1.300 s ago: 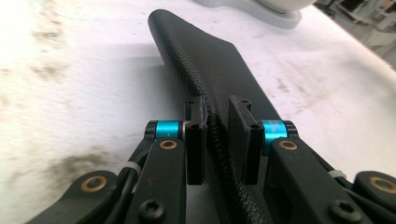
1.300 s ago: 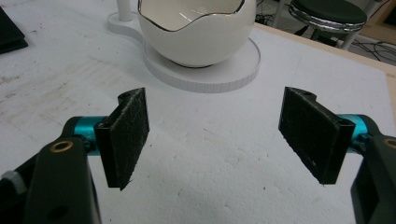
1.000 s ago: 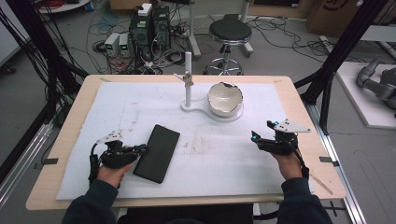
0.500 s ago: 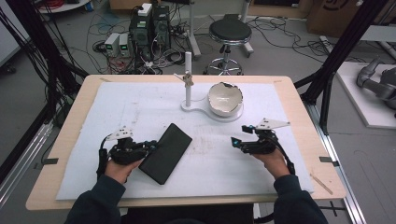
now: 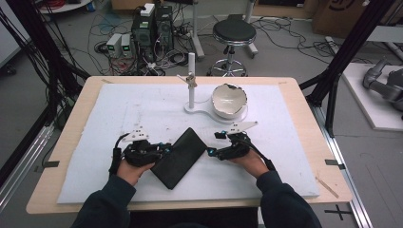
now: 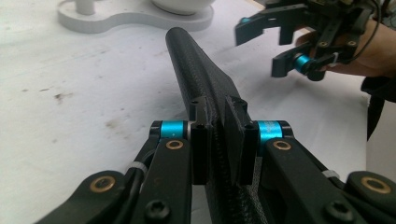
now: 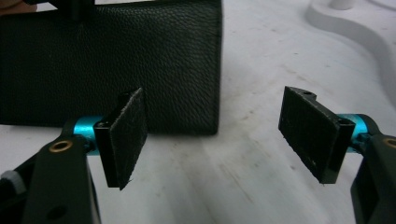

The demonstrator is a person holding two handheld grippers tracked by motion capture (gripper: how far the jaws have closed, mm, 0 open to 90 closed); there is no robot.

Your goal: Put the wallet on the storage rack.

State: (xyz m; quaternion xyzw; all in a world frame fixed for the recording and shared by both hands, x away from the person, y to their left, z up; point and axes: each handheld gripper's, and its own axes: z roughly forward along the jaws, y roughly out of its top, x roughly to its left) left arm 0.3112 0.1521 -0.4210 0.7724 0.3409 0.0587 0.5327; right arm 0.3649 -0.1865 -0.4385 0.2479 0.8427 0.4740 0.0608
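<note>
Black leather wallet (image 5: 181, 156) is being pinched by the left tool (image 6: 218, 140), apparently lifting one edge; the right tool (image 7: 219, 135) is hovering spread beside it.

Robotics lab w/ test bench: black frame struts (image 5: 354, 45) at 2 o'clock, PC towers (image 5: 153, 26) and cable tangle (image 5: 109, 33) at 11, stool (image 5: 233, 33) at 12, grey robot arm (image 5: 382, 85) at 3.
</note>
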